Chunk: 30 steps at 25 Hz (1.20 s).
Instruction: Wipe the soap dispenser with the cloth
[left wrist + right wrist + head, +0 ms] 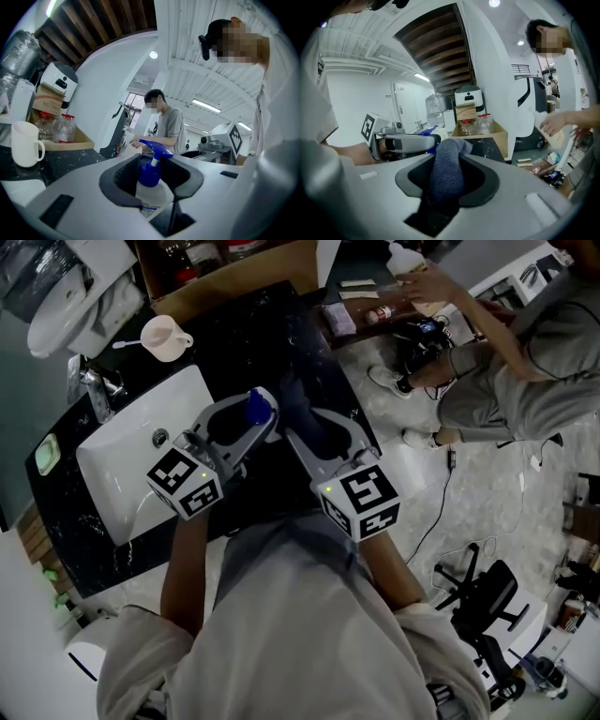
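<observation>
Clear plastic soap dispenser with a blue pump (pixel 151 185) sits clamped between the left gripper's (pixel 247 418) jaws, over the black stone counter (pixel 234 329) beside the white sink (pixel 122 442). Only the left gripper view shows its label, too small to read. The right gripper (pixel 317 427) pinches the dark blue-grey cloth (pixel 447 171) near it. A white mug (pixel 166 337) stands beyond.

No legible txt or nos.

Soap dispenser (pixel 152 174) sits between my left gripper's (pixel 262 414) jaws, above the counter (pixel 246 326), just right of the sink (pixel 127 432). The cloth (pixel 447 165) is clamped in my right gripper (pixel 302 432), close on the dispenser's right. Behind the sink, the cup (pixel 167 337) stands on the counter.
</observation>
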### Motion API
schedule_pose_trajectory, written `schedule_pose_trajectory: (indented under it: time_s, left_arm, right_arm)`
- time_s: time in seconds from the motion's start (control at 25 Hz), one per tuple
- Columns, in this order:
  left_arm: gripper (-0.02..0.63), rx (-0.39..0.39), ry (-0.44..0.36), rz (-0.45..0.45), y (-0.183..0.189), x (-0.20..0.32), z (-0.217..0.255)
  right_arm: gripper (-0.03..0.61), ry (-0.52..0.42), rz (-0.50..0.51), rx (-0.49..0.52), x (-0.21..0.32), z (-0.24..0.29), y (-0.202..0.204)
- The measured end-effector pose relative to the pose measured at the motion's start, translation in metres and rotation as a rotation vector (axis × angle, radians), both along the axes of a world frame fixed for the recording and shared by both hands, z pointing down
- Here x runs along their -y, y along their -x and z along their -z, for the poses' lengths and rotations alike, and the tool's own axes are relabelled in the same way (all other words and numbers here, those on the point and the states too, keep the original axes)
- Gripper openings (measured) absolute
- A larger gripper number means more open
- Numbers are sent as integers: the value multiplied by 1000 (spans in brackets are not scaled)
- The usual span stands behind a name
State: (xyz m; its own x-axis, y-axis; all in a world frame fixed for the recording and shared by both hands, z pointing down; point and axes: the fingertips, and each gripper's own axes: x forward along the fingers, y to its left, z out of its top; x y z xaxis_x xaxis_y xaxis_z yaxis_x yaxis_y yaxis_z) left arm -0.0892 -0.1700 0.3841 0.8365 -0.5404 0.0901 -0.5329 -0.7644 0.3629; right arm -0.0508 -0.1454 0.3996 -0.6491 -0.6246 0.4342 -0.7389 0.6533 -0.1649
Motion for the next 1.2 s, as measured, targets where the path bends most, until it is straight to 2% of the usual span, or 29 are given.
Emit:
schedule_pose_trajectory:
  time_s: [0.56,0.8,1.2]
  left_arm:
    - [132,-10,-17,-9,-2,1,0]
    - [132,-1,7,-6,-4,1,1]
    - [132,0,-1,-3,-4,2,0]
  right_arm:
    - [129,-16,28,19,-3,15,7]
    - [129,-10,22,28,-2,9,5]
    - [129,1,3,37,5,3,0]
